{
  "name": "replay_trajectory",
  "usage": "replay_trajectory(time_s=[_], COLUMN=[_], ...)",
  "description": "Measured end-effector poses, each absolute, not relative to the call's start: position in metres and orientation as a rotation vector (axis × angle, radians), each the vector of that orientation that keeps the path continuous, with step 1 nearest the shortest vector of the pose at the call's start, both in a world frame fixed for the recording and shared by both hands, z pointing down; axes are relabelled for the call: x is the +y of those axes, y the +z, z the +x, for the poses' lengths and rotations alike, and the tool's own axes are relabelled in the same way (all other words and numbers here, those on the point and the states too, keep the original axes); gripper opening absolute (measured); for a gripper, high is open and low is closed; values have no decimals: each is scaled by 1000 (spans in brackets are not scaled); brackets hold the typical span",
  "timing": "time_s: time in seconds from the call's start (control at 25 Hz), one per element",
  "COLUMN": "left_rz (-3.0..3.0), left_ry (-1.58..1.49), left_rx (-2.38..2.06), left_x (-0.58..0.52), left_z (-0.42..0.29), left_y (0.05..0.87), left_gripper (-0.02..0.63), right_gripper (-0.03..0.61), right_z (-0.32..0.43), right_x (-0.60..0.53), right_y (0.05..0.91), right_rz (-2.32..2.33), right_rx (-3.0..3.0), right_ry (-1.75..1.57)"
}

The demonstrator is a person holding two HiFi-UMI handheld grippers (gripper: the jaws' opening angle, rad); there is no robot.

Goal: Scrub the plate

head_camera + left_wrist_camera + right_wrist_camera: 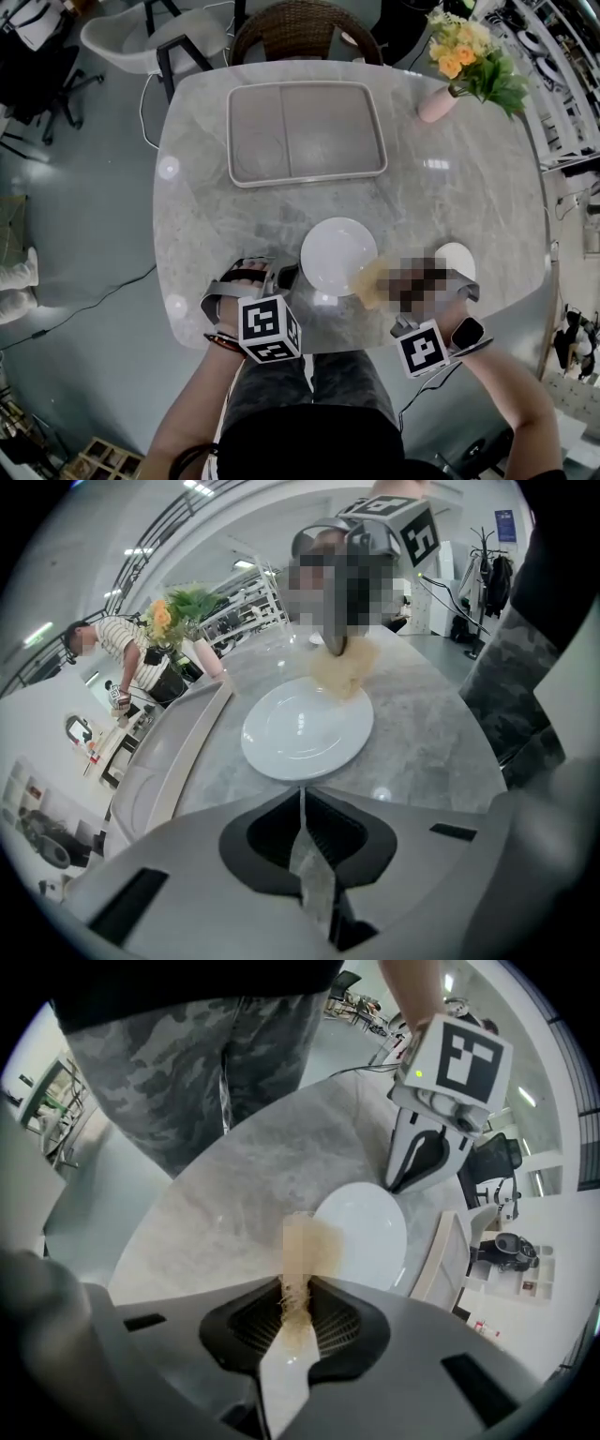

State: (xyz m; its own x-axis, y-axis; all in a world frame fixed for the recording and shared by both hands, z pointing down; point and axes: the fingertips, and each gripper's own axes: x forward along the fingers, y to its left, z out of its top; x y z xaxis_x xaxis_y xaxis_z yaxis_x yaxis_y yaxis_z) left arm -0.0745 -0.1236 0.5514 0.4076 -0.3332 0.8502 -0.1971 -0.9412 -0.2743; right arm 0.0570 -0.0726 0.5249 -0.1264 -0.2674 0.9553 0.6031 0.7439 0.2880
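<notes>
1 plate (337,255) at the front-centre of the table (469,187), between 2 grippers. Right gripper (297,1288) clamped on 1 tan scrub pad (305,1246), pad at plate rim. Left gripper (302,803) jaws together, empty. 1 tray (309,131), 1 flower vase (439,101) behind.

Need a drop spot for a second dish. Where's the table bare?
Bare: the left side of the table beside the tray; the strip between tray and plate; the right side, between vase and right gripper. Crowded: the near edge, where left gripper, plate, scrubber and right gripper sit together.
</notes>
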Motion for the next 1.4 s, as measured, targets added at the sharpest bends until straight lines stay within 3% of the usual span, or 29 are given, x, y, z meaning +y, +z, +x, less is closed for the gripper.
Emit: replay_trajectory(time_s=[0.68, 0.88, 1.4], left_rz=[-2473, -2469, -2469], left_ry=[-1626, -1634, -1629], left_rx=[480, 499, 498], left_x=[-122, -123, -124], left_z=[-82, -89, -86], left_y=[551, 550, 550], left_gripper=[26, 26, 26], right_gripper=[69, 69, 69], right_z=[-55, -45, 3], right_x=[-135, -152, -160], right_y=[518, 527, 541], right_rz=[-236, -115, 92], right_rx=[-1563, -1628, -1527], right_ry=[-1057, -849, -718])
